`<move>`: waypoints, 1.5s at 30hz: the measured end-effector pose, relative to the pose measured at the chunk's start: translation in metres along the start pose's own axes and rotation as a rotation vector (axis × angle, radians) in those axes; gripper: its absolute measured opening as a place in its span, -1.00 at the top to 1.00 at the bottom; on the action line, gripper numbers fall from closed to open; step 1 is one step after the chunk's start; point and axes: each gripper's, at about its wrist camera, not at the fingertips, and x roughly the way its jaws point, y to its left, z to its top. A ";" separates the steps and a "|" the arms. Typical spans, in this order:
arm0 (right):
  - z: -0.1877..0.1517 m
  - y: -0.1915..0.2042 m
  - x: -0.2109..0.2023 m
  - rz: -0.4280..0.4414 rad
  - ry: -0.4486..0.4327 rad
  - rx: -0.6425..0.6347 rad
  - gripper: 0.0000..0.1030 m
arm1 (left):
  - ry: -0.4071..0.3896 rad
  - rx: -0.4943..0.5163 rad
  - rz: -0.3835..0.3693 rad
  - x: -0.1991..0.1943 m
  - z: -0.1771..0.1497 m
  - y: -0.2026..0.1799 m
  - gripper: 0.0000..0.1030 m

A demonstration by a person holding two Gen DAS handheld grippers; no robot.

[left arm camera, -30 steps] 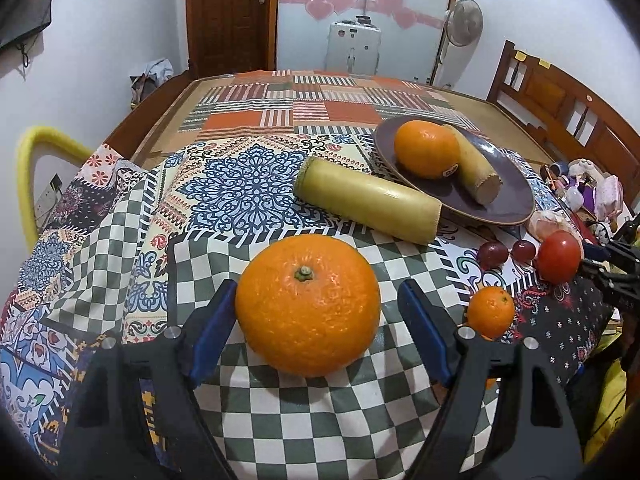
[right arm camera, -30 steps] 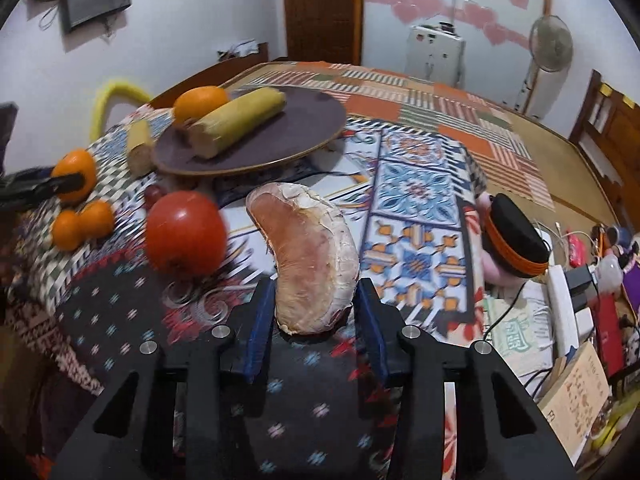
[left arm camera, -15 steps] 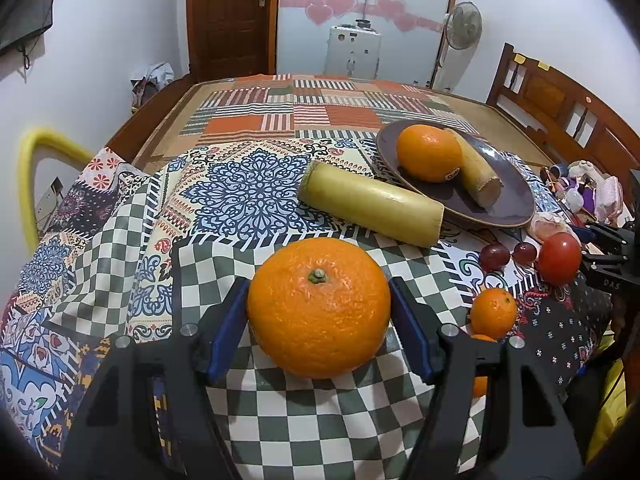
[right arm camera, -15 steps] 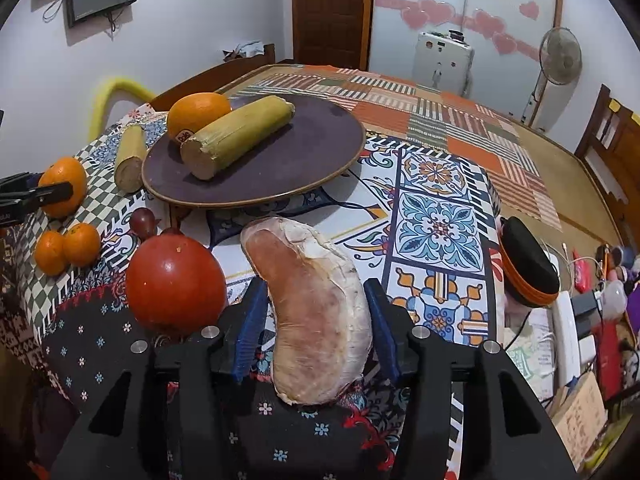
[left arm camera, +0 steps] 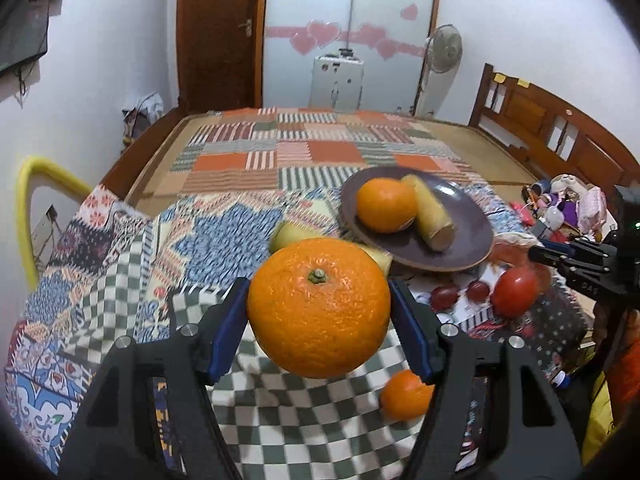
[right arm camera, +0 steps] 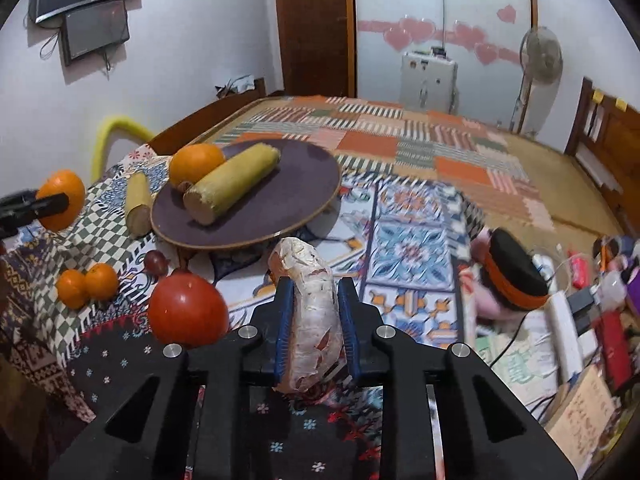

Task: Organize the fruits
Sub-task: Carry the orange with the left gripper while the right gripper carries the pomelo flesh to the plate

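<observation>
Angled downward over the patchwork tablecloth (left arm camera: 120,280), the left gripper (left arm camera: 319,316) clamps a large round orange (left arm camera: 319,306) between blue pads; the right gripper (right arm camera: 316,330) pinches a pale peeled pomelo segment (right arm camera: 314,320). Beyond both sits a dark oval plate (right arm camera: 288,192).

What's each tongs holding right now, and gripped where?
Left tongs: large orange, pads on its opposite sides. Right tongs: peeled pomelo segment, clamped across its flat sides near the lower end.
</observation>
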 end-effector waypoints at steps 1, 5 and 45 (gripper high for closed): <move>0.001 0.001 0.000 -0.003 -0.003 -0.002 0.61 | -0.008 0.004 -0.008 -0.001 0.003 -0.004 -0.32; 0.004 0.002 -0.003 0.007 -0.018 0.000 0.62 | -0.021 0.017 -0.034 -0.001 0.012 -0.015 -0.32; 0.095 0.001 0.038 0.010 -0.169 -0.019 0.65 | 0.020 0.083 -0.043 0.119 0.111 -0.068 -0.32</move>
